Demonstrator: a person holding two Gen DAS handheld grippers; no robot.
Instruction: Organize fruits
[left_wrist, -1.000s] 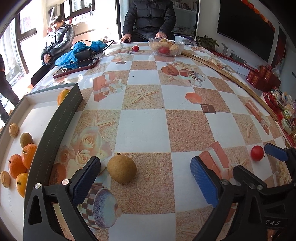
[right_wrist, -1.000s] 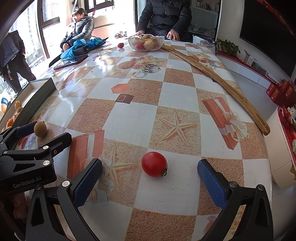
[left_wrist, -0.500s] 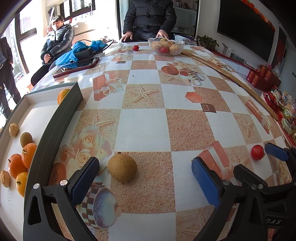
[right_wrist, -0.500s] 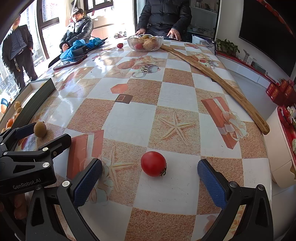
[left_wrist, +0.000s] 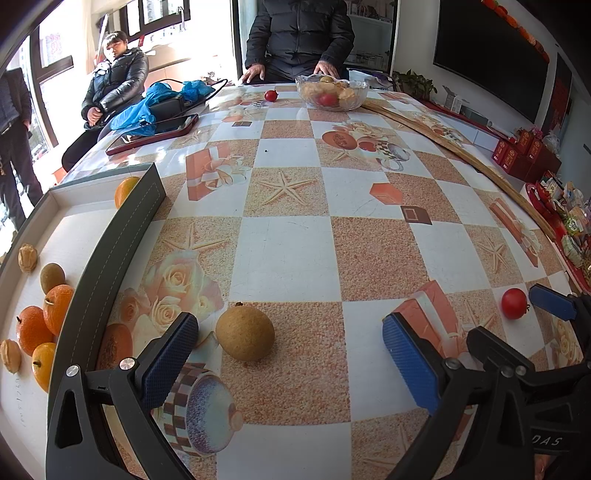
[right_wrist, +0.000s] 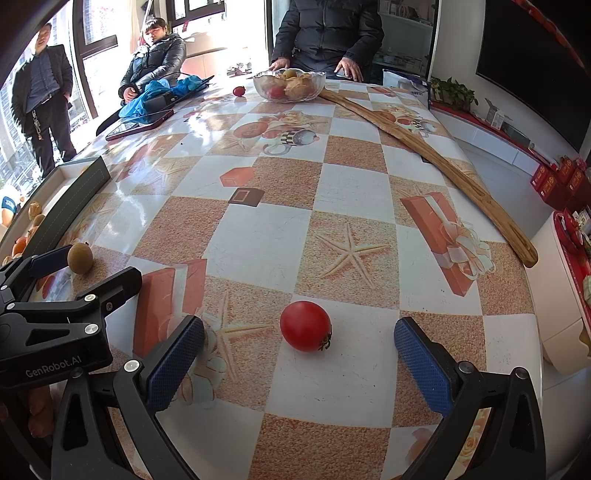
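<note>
At frame left, the tray (left_wrist: 122, 225) holds sorted fruit. The left gripper (left_wrist: 290, 349), jaws wide and empty, brackets the kiwi (left_wrist: 245, 334) at lower centre. The right gripper (right_wrist: 299, 356), equally wide, frames the tomato (right_wrist: 305, 325) for pickup.

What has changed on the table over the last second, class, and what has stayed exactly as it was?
Very little. The left tool has eased slightly toward the brown fruit, and a standing person at the window has stepped further into the right wrist view. Nothing was gripped or released: both tools stay open, and the right tool still brackets the red tomato. The tray of fruit is unchanged.
</note>
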